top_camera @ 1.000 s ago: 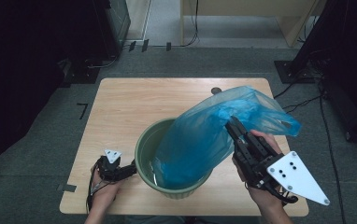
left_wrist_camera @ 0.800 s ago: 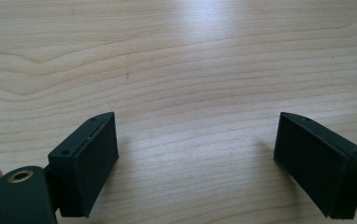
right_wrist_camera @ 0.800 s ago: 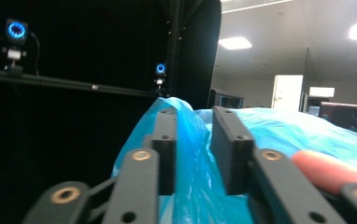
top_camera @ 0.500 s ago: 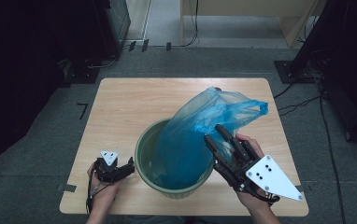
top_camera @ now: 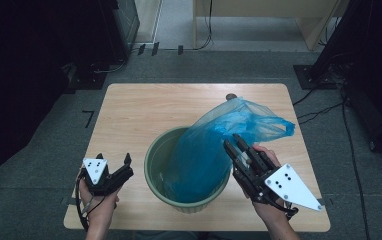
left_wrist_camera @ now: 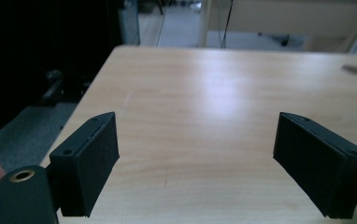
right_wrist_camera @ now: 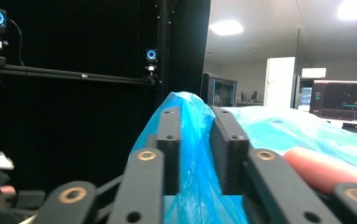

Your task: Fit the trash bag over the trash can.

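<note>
In the right gripper view the jaws are closed on a fold of the blue bag, film bunched between them. The right gripper sits at lower right of the high view, beside the green bin, with the bag partly inside it and the rest trailing toward the upper right. The left gripper, at lower left, has its jaws spread wide over bare table, holding nothing. The film looks thin: a hard pull could tear it or tip the unheld bin.
</note>
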`<action>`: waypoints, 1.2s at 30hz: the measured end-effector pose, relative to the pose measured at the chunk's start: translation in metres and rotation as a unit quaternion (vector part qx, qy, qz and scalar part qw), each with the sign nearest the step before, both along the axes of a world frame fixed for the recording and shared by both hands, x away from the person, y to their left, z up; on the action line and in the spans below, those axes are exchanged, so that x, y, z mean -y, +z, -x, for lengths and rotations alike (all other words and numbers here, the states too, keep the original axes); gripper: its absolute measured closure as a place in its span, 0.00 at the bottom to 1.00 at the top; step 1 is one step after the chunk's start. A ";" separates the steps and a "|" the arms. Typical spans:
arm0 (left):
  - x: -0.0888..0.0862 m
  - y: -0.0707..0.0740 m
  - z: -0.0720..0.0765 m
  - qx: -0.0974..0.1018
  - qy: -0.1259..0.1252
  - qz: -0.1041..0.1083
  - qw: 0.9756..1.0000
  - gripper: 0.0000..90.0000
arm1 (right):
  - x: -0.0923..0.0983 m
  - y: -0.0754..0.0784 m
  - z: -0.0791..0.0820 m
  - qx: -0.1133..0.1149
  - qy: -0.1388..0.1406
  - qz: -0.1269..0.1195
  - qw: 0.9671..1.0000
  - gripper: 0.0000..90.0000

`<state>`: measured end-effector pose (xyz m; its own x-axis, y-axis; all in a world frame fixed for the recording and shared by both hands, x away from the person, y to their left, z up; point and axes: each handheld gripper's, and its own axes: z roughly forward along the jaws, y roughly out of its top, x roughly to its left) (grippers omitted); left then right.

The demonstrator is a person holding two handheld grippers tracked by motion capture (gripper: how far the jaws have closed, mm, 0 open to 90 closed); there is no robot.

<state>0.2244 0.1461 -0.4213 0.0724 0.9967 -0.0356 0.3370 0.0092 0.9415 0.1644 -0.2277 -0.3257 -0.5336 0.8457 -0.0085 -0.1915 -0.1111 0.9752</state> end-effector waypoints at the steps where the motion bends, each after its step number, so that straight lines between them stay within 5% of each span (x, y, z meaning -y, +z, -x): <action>1: 0.001 0.006 0.003 0.009 -0.005 0.003 1.000 0.15 | 0.000 0.000 -0.001 -0.001 0.000 0.001 1.000 0.89; 8: 0.020 0.044 0.025 0.067 -0.059 0.030 0.996 0.16 | 0.000 -0.001 -0.002 -0.010 -0.007 -0.011 1.000 0.98; 11: 0.032 0.059 0.035 0.094 -0.094 0.051 0.990 0.16 | -0.002 -0.001 -0.001 -0.009 -0.004 -0.012 1.000 0.99; 15: 0.052 0.074 0.049 0.133 -0.145 0.060 0.979 0.16 | -0.005 0.000 0.000 -0.007 0.001 -0.010 1.000 0.99; 20: 0.080 0.087 0.059 0.135 -0.197 0.048 0.970 0.17 | -0.009 0.001 0.002 -0.004 0.007 -0.011 1.000 0.99; 24: 0.100 0.091 0.062 0.145 -0.209 0.033 0.967 0.17 | -0.016 0.004 0.003 -0.003 0.015 -0.010 1.000 0.99; 32: 0.121 0.102 0.067 0.174 -0.238 0.032 0.955 0.17 | -0.029 0.010 0.007 0.004 0.036 -0.001 0.999 0.99; 36: 0.125 0.100 0.069 0.178 -0.235 0.021 0.955 0.22 | -0.035 0.010 0.012 0.009 0.053 0.008 0.999 0.99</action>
<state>0.1551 0.0210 -0.3215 0.5273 0.8489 0.0359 -0.0289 -0.0243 0.9993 0.1521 -0.1925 -0.3156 -0.6190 0.7847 -0.0325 -0.1973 -0.1153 0.9735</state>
